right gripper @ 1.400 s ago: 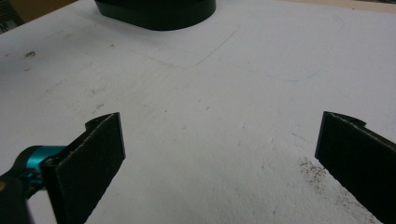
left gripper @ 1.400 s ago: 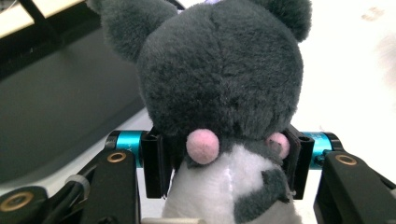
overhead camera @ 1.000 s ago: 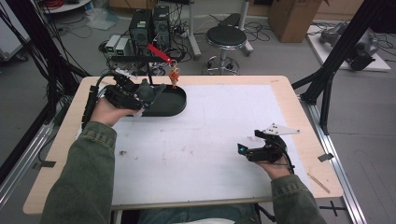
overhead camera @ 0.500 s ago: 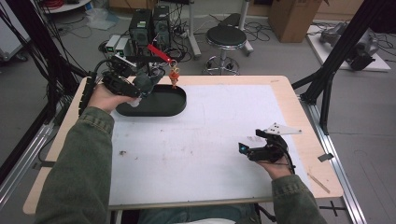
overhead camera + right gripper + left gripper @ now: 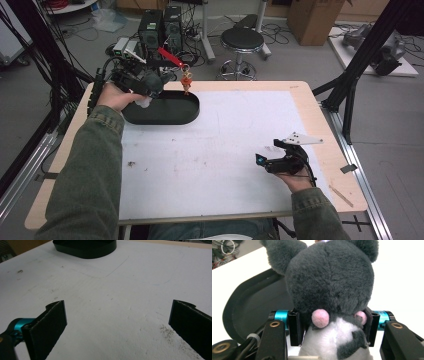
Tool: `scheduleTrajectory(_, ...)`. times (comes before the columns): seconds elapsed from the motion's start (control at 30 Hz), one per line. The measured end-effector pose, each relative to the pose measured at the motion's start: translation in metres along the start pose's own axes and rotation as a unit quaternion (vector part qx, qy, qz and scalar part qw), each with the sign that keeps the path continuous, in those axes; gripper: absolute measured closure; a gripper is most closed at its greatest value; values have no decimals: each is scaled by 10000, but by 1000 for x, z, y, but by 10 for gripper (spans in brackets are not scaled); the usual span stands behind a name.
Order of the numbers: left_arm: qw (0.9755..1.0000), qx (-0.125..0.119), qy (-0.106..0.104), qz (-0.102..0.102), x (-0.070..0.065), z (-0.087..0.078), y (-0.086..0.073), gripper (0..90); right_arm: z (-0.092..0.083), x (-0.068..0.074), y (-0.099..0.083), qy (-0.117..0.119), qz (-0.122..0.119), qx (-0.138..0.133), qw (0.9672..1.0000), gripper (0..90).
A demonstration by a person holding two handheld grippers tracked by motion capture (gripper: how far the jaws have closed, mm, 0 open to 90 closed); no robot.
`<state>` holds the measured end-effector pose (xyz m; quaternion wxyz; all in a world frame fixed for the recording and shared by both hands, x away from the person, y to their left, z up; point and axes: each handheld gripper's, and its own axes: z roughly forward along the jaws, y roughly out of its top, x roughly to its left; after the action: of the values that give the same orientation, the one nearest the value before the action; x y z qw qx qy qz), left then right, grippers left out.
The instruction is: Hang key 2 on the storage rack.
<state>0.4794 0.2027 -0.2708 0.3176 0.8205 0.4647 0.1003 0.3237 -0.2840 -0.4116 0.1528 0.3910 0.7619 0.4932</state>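
**Soft toy held over the tray, with a loose grip the main worry**

Nearest to me, the right gripper (image 5: 263, 161) rests low on the white table (image 5: 225, 145) near its front right part, its jaws standing wide apart with nothing between them; in its own view just bare, slightly scuffed tabletop lies between the two black pads (image 5: 53, 315). It is well apart from everything else, so little can go wrong there unless it gets dragged across the surface.

Farther off, at the back left, the left gripper (image 5: 332, 326) is clamped on a grey and white soft toy (image 5: 329, 287), squeezing it low on the body just under the pink cheeks. The toy hangs just above the near left end of the black oval tray (image 5: 185, 114). My worry is the plush: it squashes and could slip through the pads, or tip head-first, since the big head sits above the grip. It could then land on the tray's rim or on the table beside it.

I can read no brand, label or writing anywhere.
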Motion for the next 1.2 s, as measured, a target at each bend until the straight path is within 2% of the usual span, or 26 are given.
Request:
scheduleTrajectory(0.1,9997,-186,-60,-149,7,-1,1,479,0,-1,-1,8,-28,22,10000,6)
scheduleTrajectory(0.17,9987,-355,-122,-339,12,-1,1,479,0,-1,-1,16,-35,20,10000,6)
scheduleTrajectory(0.23,9982,-418,-124,-415,15,-1,2,480,0,-2,-1,0,-7,-6,10000,6)
scheduleTrajectory(0.33,9959,-582,-256,-639,20,1,3,479,-1,-2,-1,-1,36,-53,10000,6)
scheduleTrajectory(0.4,9952,-610,-322,-696,22,4,4,479,-1,-2,-1,-2,17,-66,10000,6)
scheduleTrajectory(0.5,9938,-652,-315,-846,23,12,5,478,-1,-2,-1,23,3,-66,10000,6)
scheduleTrajectory(0.6,9910,-783,-324,-1035,28,16,6,478,-1,-2,-1,21,-24,-55,10000,6)
scheduleTrajectory(0.7,9855,-1036,-416,-1277,31,19,6,478,-1,-2,-1,24,44,-53,10000,6)
scheduleTrajectory(0.73,9846,-1075,-435,-1312,30,21,7,478,-1,-2,0,29,51,-68,10000,6)
scheduleTrajectory(0.83,9838,-1091,-365,-1377,30,24,9,477,0,-3,-1,23,22,-51,10000,6)
scheduleTrajectory(0.9,9851,-1004,-213,-1377,31,27,8,471,-1,-3,-1,27,54,-58,10000,6)
scheduleTrajectory(0.97,9865,-914,-186,-1345,32,30,8,446,-1,-3,-1,50,51,-65,10000,6)
scheduleTrajectory(1.03,9867,-925,-252,-1313,31,32,8,372,0,-4,-2,125,52,-58,9999,6)
scheduleTrajectory(1.07,9871,-907,-250,-1295,31,33,8,300,0,-3,-2,165,49,-37,9998,6)
scheduleTrajectory(1.2,9883,-974,-46,-1169,29,28,8,132,1,0,-2,238,-35,-9,9997,5)
